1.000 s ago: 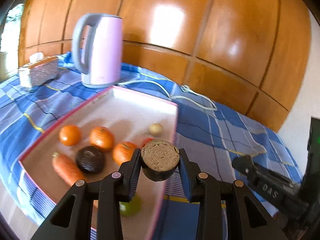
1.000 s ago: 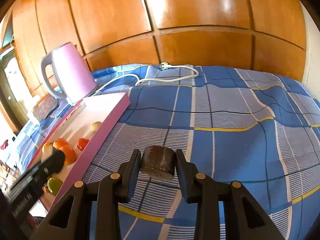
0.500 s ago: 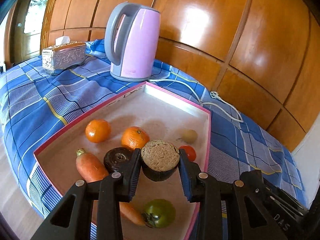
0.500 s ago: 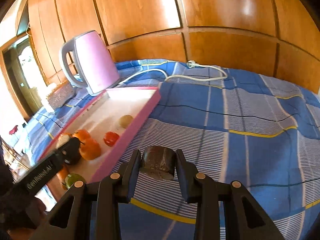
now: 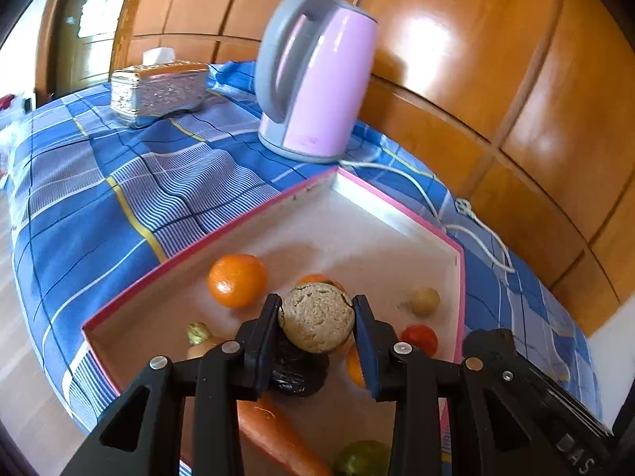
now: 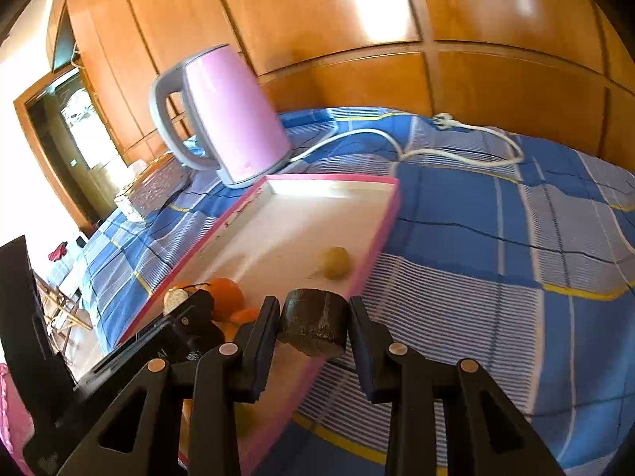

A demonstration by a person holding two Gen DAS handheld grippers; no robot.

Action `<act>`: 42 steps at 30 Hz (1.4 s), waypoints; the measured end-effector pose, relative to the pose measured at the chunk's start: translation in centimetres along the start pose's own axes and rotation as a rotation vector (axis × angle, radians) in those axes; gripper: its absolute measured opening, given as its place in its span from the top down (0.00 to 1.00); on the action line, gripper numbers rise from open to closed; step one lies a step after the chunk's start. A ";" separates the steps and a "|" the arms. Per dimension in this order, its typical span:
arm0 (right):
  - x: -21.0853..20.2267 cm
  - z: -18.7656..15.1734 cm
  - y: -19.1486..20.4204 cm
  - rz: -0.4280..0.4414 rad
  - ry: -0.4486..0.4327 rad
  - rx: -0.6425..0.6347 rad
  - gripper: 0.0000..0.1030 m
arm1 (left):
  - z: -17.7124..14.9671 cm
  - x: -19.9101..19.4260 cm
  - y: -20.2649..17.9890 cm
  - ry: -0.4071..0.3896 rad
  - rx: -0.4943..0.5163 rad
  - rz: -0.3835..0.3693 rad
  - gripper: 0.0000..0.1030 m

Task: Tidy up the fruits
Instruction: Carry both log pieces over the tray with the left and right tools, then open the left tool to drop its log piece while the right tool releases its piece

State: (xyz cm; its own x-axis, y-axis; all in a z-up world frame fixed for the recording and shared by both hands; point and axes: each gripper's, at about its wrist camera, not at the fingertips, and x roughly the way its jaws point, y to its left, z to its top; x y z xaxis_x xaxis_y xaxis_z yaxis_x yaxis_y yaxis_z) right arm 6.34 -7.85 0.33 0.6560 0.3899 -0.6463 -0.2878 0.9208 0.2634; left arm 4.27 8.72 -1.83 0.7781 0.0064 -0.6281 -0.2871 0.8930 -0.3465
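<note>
My left gripper (image 5: 316, 319) is shut on a dark fruit half (image 5: 316, 317) whose tan cut face looks at the camera; it hangs over the pink-rimmed tray (image 5: 198, 250). In the tray lie an orange (image 5: 237, 280), a small yellowish fruit (image 5: 424, 300), a red tomato (image 5: 420, 339), a dark wrinkled fruit (image 5: 297, 373), a carrot (image 5: 278, 436) and a green fruit (image 5: 361, 458). My right gripper (image 6: 312, 327) is shut on the other dark fruit half (image 6: 313, 327), held over the tray's right rim (image 6: 377, 238). The left gripper's tip (image 6: 186, 309) shows at lower left in the right wrist view.
A pink electric kettle (image 5: 313, 75) stands behind the tray, its white cord (image 6: 456, 150) trailing over the blue checked cloth (image 6: 516, 238). A silver tissue box (image 5: 158, 89) sits at the far left. Wooden wall panels close the back.
Both grippers have swung left with their fruit halves. The left one now hangs deeper over the tray and has rolled; the right one has come from over the cloth to the tray's rim.
</note>
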 end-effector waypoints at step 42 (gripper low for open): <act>-2.7 -2.9 -5.2 -0.093 0.002 0.118 0.62 | -0.3 -1.9 -0.9 -0.080 0.011 -0.099 0.39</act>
State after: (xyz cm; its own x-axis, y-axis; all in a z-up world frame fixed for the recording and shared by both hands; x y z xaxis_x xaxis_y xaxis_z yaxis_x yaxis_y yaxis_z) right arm 4.06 -13.72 -1.33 0.6743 0.3033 -0.6733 -0.1416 0.9480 0.2851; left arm 2.87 7.76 -0.51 0.8447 -0.0462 -0.5332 -0.2011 0.8959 -0.3962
